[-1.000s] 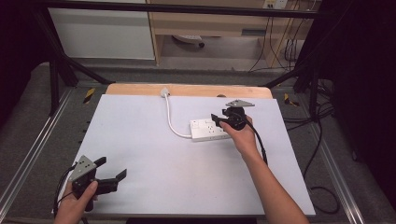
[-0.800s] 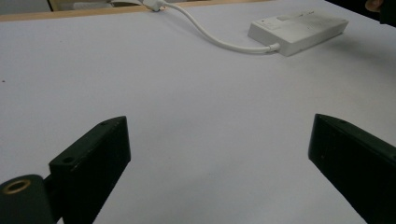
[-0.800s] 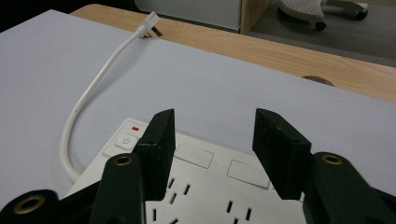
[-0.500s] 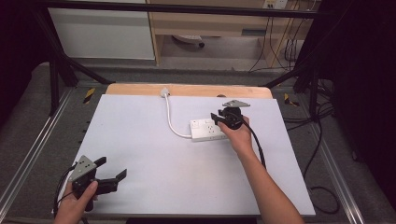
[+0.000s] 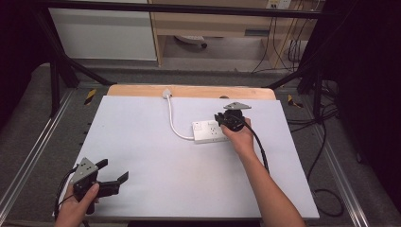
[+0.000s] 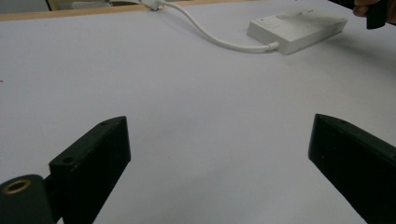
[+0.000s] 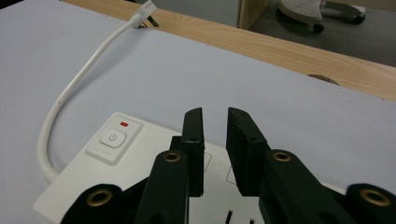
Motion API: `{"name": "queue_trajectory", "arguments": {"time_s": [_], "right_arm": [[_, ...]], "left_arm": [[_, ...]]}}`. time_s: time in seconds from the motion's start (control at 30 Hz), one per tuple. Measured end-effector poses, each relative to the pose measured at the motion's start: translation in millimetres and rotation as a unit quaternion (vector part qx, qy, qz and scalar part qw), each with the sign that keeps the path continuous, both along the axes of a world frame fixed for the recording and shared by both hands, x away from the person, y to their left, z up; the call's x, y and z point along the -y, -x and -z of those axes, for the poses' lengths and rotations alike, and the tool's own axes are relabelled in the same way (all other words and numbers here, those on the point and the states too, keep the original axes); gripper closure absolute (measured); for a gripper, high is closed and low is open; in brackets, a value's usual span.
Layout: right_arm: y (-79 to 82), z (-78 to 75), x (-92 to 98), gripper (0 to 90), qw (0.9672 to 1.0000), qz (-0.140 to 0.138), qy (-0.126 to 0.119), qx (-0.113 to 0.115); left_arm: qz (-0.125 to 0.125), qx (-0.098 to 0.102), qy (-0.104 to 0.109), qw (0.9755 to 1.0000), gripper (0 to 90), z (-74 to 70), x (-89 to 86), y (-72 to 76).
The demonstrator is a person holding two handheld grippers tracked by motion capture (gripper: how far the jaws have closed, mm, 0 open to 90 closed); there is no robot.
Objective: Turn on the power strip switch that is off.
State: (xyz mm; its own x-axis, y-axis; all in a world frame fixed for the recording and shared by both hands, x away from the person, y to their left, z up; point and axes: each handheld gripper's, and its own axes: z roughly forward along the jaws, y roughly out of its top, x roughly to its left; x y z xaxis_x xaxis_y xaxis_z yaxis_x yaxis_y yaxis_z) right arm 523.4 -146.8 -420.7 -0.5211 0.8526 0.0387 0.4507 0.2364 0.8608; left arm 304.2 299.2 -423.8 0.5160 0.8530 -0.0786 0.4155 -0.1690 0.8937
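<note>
The right claw (image 7: 215,116) hangs just above the white rectangular plastic power strip (image 5: 211,131), its jaws having just been closing to a narrow gap with nothing between them. That narrowed tip looks suited to pressing the strip's round power button (image 7: 112,138), which lies to one side of it. The strip rests toward the far side of the pale surface (image 5: 156,156), its white cord (image 5: 174,124) curving back to the far edge. The left claw (image 5: 113,177) waits wide open and empty, well apart near the front corner.

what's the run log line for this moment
right gripper: above power strip, jaws just closing, nothing between | left gripper: open, idle | cable: unplugged
</note>
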Motion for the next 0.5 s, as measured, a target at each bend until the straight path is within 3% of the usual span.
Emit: {"name": "queue_trajectory", "arguments": {"time_s": [0.5], "right_arm": [[-2.4,7.5,-2.6,87.6,1.0000,-0.004,-0.001,-0.005]], "left_arm": [[0.001,0.002,-0.003,1.0000,5.9,-0.1,0.1,0.0]]}}
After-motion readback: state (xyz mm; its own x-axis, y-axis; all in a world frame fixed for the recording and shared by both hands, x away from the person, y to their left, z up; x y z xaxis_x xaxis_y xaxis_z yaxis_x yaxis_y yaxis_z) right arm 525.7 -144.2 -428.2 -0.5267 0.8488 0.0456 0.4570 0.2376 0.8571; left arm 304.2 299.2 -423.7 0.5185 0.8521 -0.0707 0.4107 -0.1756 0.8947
